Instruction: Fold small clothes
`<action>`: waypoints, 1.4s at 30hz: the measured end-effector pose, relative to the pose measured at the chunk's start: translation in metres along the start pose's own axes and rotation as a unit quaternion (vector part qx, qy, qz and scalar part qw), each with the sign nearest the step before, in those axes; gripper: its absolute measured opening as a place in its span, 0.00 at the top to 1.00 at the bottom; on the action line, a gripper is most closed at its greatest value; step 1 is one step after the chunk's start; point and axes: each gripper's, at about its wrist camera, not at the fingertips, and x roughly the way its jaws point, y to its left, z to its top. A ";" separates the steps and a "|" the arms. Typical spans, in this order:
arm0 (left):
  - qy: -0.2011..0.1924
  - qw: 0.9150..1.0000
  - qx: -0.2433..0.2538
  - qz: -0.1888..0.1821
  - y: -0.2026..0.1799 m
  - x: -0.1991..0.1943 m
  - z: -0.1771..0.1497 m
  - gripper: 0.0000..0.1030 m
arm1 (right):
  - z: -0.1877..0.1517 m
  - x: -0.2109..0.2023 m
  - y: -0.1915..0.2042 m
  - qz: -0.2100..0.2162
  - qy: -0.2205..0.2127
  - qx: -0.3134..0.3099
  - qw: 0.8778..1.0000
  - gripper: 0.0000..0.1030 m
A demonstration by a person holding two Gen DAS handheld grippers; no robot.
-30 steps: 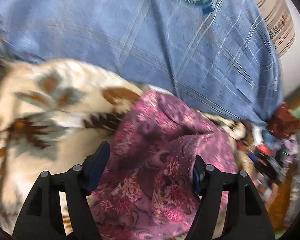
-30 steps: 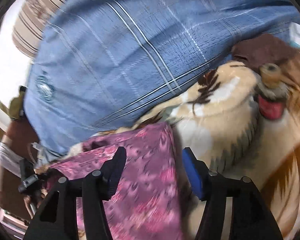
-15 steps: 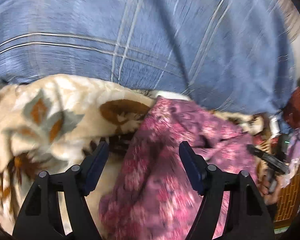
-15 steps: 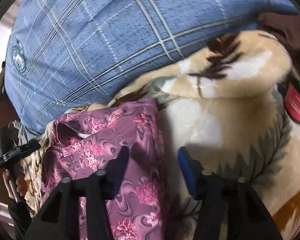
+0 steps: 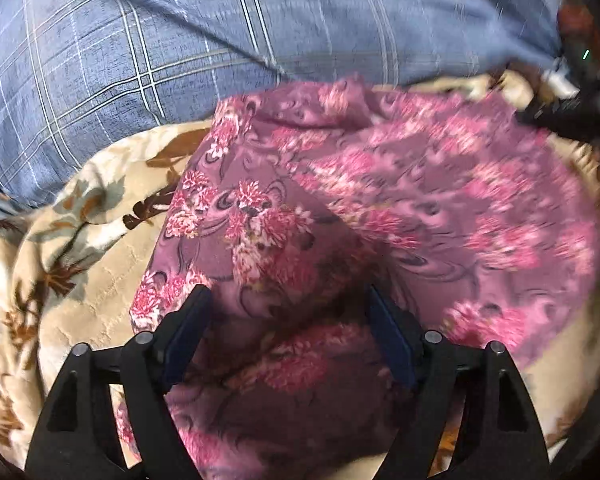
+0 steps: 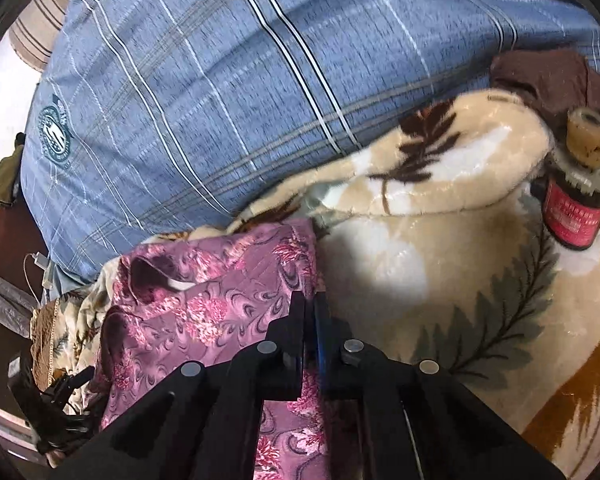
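Note:
A small purple garment with pink flowers (image 5: 380,208) lies on a cream blanket with brown leaf print (image 5: 80,272). My left gripper (image 5: 288,316) is open, its jaws wide apart over the garment's near part. In the right wrist view the garment (image 6: 204,300) lies at lower left, with a dark opening at its far end. My right gripper (image 6: 309,308) is shut on the garment's right edge.
A big blue plaid pillow (image 6: 240,92) lies behind the garment, also in the left wrist view (image 5: 180,40). A dark bottle with a red label (image 6: 576,204) lies on the blanket (image 6: 460,272) at right. Cables and dark clutter (image 6: 48,396) sit at the bed's left edge.
My right gripper has closed on the garment's right edge. My left gripper has moved forward over the garment and stays open; the cloth now spreads wider in its view.

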 end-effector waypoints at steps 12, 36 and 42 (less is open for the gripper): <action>-0.088 0.990 -0.091 -0.064 0.099 -0.037 0.040 0.98 | 0.009 -0.015 -0.015 0.038 -0.025 0.025 0.999 0.97; -0.039 0.941 -0.308 -0.133 0.194 -0.011 0.003 0.25 | -0.016 -0.086 0.009 0.030 -0.080 0.033 0.996 0.35; 0.003 0.910 -0.374 -0.180 0.158 -0.010 -0.095 0.24 | -0.121 -0.102 0.008 0.067 -0.065 0.078 0.993 0.32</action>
